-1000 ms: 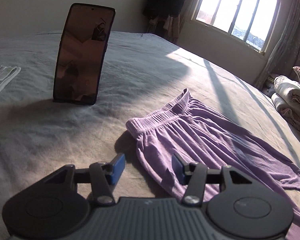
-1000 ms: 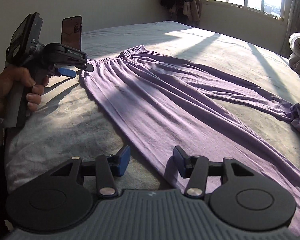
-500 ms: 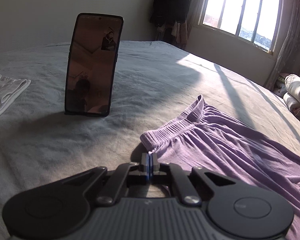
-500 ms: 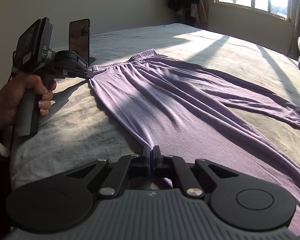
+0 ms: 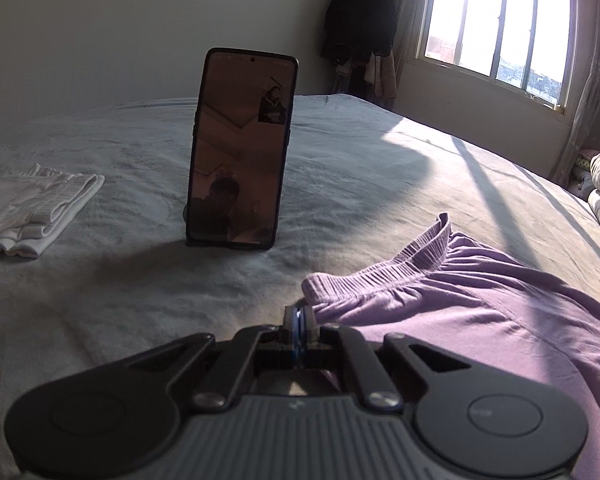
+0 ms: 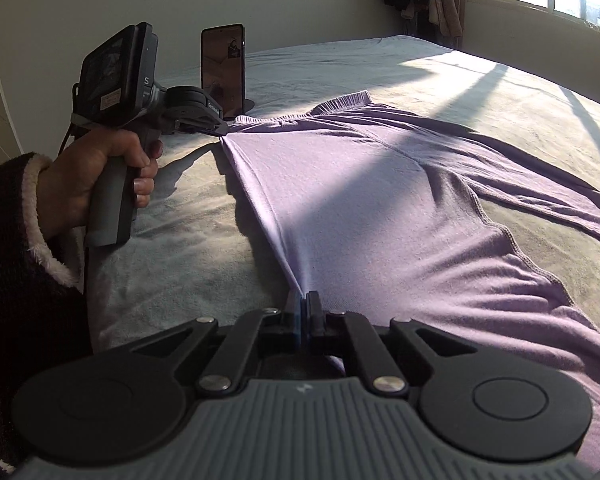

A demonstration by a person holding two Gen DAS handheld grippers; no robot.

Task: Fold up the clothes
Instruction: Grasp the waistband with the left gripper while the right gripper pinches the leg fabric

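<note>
With both sets of tongs clamped, purple trousers (image 6: 380, 184) found spread across grey bedspread (image 6: 480, 92), waistband toward 11 o'clock in the right wrist view, legs trailing off past 3 o'clock. Left gripper (image 6: 220, 129) pinched tight on the near waistband corner, fabric pulled to a point at its tips. Right gripper (image 6: 307, 312) pinched on the same side edge further along, cloth gathered into a peak between blue pads. Edge between the two grips drawn taut and lifted off the bedspread, casting shadow beneath. Seen from the left wrist, left gripper (image 5: 299, 322) fully closed, ribbed waistband bunched at 1 o'clock just beyond the tips, remainder of garment filling 3 to 4 o'clock. Noted elsewhere: phone (image 5: 242, 148) standing upright at 12 o'clock, folded white garment (image 5: 32, 208) at 10 o'clock, well apart from the trousers. Hand (image 6: 96, 184) in fleece-cuffed sleeve wrapped round left gripper handle.
</note>
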